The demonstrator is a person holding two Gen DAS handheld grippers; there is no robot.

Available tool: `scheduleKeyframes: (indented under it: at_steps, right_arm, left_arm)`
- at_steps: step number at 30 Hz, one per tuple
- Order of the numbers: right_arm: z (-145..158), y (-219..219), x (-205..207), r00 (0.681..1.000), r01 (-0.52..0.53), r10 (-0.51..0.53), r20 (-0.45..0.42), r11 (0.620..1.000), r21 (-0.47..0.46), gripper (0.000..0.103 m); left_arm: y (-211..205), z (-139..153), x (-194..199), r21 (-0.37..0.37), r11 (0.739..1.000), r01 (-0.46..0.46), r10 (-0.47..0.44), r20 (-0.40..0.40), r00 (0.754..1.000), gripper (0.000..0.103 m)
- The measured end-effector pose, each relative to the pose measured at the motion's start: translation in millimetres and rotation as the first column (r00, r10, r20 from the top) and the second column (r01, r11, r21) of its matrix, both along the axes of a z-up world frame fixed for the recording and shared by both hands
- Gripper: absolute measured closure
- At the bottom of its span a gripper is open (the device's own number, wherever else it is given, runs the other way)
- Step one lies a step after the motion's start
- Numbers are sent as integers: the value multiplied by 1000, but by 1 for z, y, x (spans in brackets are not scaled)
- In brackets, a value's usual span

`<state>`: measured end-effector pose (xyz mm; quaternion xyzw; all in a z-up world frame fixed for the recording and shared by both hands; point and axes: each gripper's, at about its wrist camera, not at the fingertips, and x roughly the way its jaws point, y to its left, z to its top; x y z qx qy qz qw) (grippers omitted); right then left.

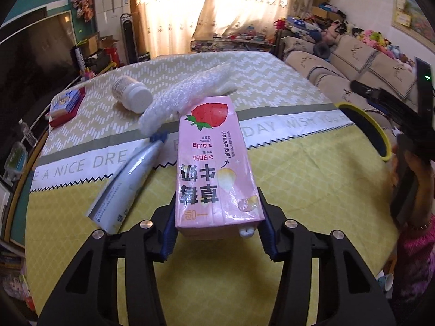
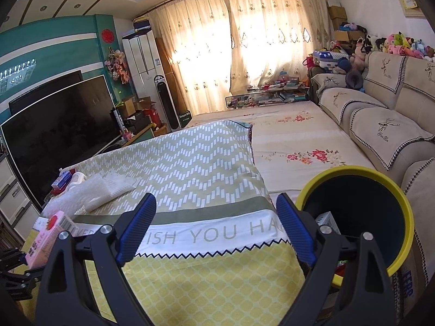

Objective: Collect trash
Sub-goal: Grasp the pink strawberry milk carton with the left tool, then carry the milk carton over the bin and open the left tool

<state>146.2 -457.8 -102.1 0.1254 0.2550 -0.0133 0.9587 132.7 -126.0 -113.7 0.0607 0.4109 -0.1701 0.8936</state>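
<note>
Between the left gripper (image 1: 218, 224) jaws — closed on its base — a pink strawberry milk carton (image 1: 216, 163) projects forward; right gripper (image 2: 216, 228) jaws wide apart, holding nothing.

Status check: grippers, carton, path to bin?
Left gripper shut on milk carton. Right gripper open, empty. Bin at right, path clear.
</note>
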Motion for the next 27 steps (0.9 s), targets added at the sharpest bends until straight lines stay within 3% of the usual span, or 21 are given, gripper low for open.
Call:
scheduleKeyframes:
  at_steps: [8,14,19,27]
  right_arm:
    - [7,-11,-20,995,55,-55,79,998,-3,18]
    - [19,-48,-47,982,154,-154,106,988,4,18]
    - [29,-86,-77,950,281,-278,142,960,-6,18]
    - [30,-141,-116,895,418,-415,162,908,19,18]
  left_arm:
    - [-18,36,-32,-23,994,106,-104,97,990,53]
    - [-56,49,-38,-36,973,227,-222,111,969,53]
    - [-106,49,-34,-60,933,354,-348,95,933,53]
    - [-211,37,-10,-68,850,523,-519,63,852,53]
